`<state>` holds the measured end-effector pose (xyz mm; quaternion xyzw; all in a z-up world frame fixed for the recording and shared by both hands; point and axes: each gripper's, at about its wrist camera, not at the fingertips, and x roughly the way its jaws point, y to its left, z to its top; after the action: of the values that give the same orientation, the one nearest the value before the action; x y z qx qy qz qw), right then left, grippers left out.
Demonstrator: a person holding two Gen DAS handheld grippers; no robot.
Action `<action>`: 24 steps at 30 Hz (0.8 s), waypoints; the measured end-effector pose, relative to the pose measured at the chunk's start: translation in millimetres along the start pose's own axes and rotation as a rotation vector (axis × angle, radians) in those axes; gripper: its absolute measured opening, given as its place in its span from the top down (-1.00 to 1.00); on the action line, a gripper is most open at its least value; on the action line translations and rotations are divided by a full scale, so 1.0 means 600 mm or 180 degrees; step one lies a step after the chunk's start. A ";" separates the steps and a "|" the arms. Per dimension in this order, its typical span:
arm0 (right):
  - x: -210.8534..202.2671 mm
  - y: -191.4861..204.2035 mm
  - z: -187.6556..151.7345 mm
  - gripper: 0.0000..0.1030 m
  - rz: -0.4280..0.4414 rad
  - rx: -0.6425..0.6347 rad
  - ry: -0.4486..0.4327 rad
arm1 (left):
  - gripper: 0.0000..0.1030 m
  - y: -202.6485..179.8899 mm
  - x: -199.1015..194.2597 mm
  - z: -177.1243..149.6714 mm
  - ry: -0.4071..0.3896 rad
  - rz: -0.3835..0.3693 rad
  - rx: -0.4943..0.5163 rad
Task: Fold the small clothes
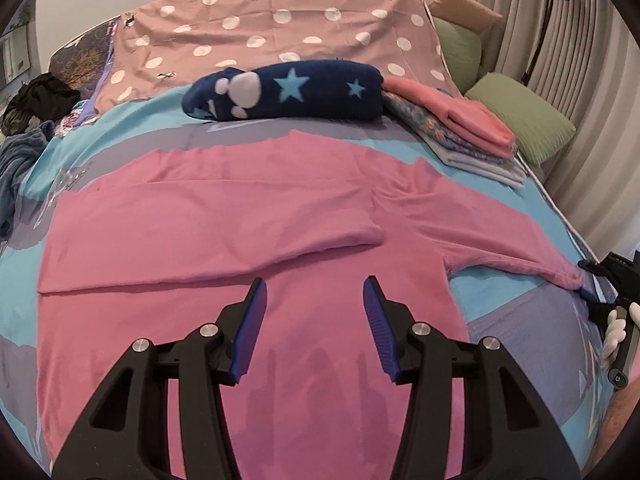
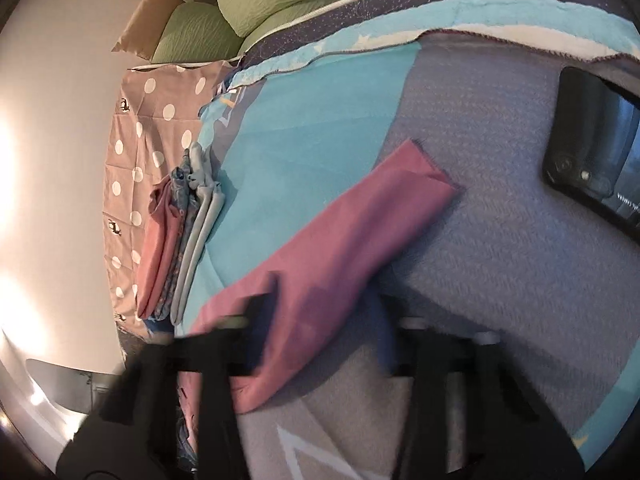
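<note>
I have the pink long-sleeved top (image 1: 256, 312) lying flat on the bed (image 1: 516, 296), body toward me, and one sleeve is already folded across the chest, so I judge the fold to be about halfway through its sleeve stage. My left gripper (image 1: 316, 312) hovers over the middle of the top with its jaws standing partly apart and nothing between them; it grips no cloth, and I take it that it is parked there to be ready to pin or smooth the body. The other sleeve (image 2: 340, 236) runs out to the right, off the body and onto the grey and turquoise bedcover. My right gripper (image 2: 320, 328) sits at that sleeve, and in the left wrist view its tips meet the cuff end at the far right edge, beside a white-gloved hand (image 1: 618, 328). The right wrist view is blurred, so I cannot tell for sure whether the pads are pressing the fabric, though the sleeve passes right between the fingers. I reckon the next move is to carry this sleeve across the chest to match the first. A finished stack of folded clothes (image 1: 472, 136) waits at the far right of the bed, near a rolled navy star blanket (image 1: 288, 94), well clear of my working area. A phone (image 2: 592, 160) lies on the bedcover near the sleeve's end; I should avoid dragging cloth over it.
</note>
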<state>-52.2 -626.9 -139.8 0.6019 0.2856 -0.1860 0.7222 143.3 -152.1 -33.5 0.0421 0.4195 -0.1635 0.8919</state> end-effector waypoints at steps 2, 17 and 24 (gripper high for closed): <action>0.003 -0.007 0.000 0.78 0.0047 0.0072 0.0005 | 0.02 -0.008 0.009 0.004 0.0029 0.0010 0.0019; 0.009 0.417 -0.168 0.81 0.1531 -0.2029 0.0409 | 0.01 0.081 -0.033 0.039 -0.0311 -0.0260 -0.0644; 0.110 0.572 -0.436 0.81 0.1990 -0.3020 0.1552 | -0.09 0.216 -0.117 -0.007 -0.0471 -0.0589 -0.1225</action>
<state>159.2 -295.7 50.3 0.2956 0.3041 0.3247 0.8454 141.0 -10.9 9.2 -0.1796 0.3785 -0.1641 0.8930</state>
